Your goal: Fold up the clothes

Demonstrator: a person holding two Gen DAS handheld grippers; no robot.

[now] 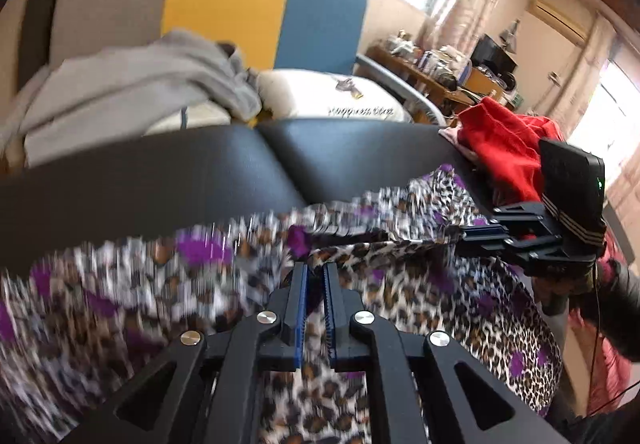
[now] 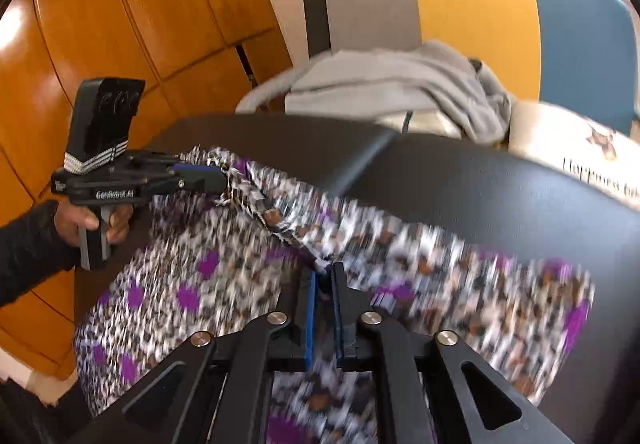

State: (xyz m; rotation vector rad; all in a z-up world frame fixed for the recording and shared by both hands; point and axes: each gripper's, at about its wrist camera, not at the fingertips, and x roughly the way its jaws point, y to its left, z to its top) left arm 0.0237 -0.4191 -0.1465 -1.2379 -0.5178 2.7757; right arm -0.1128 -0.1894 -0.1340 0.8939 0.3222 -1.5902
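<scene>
Left gripper (image 1: 315, 270): jaws nearly together, pinching an edge of the leopard-print garment (image 1: 420, 296) right at its tips. Right gripper (image 2: 324, 271): same, clamped on the fabric edge at its tips; from the left wrist view it shows off to the right, at the far end of the same raised edge. Garment is spread over the black padded table (image 1: 160, 172), bulk of it under and behind both grippers, held edge running taut between them. Heavy motion blur on the cloth, so exact crease lines unreadable. Progress, my read: early to mid fold on this piece; edge is picked up at two points, but no finished fold visible, cloth looks mostly one layer. Ahead of the grippers: grey garment (image 2: 400, 84) heaped on the colour-block chair (image 2: 472, 4), not neatly folded from what shows. Beyond the right gripper in the left view, a red garment (image 1: 504, 148) lies bunched at the table end. So likely at least three pieces left including this one.
</scene>
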